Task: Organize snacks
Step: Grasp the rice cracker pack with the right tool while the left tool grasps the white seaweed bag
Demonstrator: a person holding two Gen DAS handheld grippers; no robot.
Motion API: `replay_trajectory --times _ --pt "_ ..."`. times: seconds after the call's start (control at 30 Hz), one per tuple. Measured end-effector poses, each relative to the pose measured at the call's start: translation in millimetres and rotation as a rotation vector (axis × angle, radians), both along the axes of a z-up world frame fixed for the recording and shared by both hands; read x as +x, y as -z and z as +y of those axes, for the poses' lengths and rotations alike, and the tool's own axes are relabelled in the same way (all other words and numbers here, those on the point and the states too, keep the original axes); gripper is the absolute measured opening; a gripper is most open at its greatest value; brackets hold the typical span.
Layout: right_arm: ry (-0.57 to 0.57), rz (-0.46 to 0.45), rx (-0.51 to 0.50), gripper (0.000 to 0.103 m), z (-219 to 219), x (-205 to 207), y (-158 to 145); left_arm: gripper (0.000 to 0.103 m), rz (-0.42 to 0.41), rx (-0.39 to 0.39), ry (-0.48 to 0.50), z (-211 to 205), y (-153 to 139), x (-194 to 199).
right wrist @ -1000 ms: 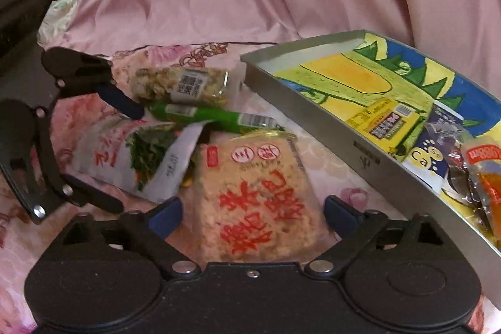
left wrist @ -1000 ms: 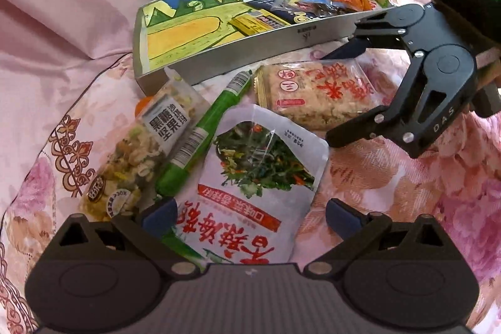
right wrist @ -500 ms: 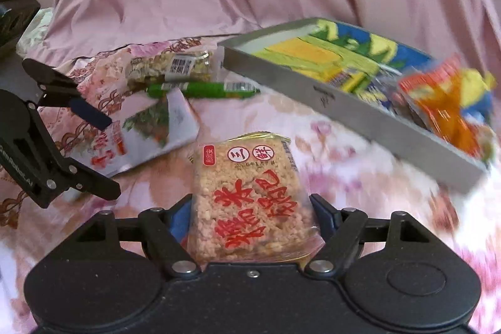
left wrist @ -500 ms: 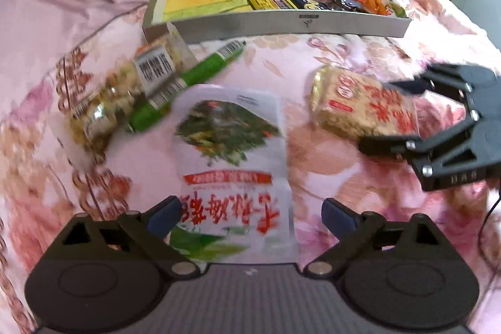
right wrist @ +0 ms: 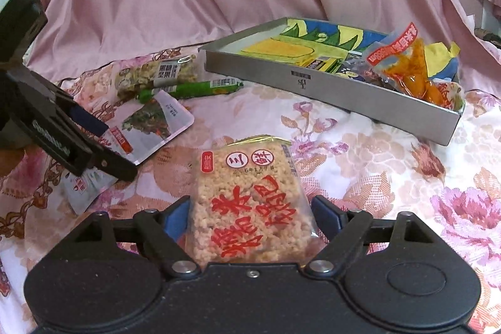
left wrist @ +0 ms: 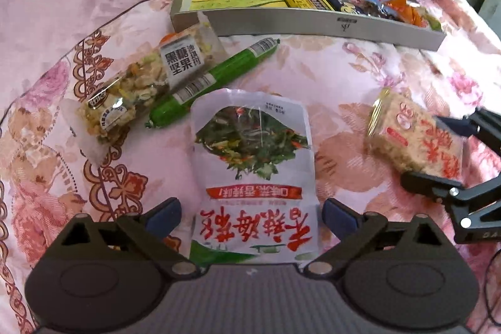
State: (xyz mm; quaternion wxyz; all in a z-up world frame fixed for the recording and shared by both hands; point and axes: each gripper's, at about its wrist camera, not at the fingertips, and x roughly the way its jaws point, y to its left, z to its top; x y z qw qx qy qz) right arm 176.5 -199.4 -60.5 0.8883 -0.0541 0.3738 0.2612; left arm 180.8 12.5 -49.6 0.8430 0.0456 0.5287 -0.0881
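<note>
Right gripper [right wrist: 250,216] straddles rice cracker pack [right wrist: 247,202] lying on floral cloth [right wrist: 391,177]; jaws just widened, left pad at wrapper edge, right pad clear, so released. Left gripper [left wrist: 250,216] spread wide around white seaweed pouch [left wrist: 253,152], pads apart from it. Nut bar [left wrist: 137,89] and green sausage stick [left wrist: 213,80] side by side before metal tray [right wrist: 344,89]. Tray holds several snacks.

We dragged the rice cracker pack [right wrist: 250,202] away from the tray [right wrist: 344,89]. Our right gripper [right wrist: 250,215] just loosened; its jaws sit around the pack.
</note>
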Motion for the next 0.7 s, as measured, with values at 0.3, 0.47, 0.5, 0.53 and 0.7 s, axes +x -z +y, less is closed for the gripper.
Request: replay_trajectory --times 0.3,0.47,0.5,0.53,0.7 --pt "-0.027 -0.035 -0.06 0.08 14.2 -5.5 4.5 0.08 -0.034 0.031 -0.034 -15.6 -2.4 -11.7" --pt "-0.051 -0.052 -0.082 0.075 20.0 -11.7 1.8 0.066 -0.044 0.016 -0.079 -17.2 -5.9 -21.1" --pt "-0.053 -0.061 -0.089 0.074 20.6 -12.9 1.8 0.062 -0.049 0.017 -0.09 -17.8 -6.7 -23.2" --pt "-0.056 -0.072 -0.096 0.074 21.5 -14.2 1.6 0.06 -0.053 0.014 -0.097 -17.6 -7.1 -24.6" --pt "-0.105 -0.165 -0.155 0.074 30.4 -23.2 -0.9 0.055 -0.079 -0.017 -0.144 -13.6 -8.9 -31.2"
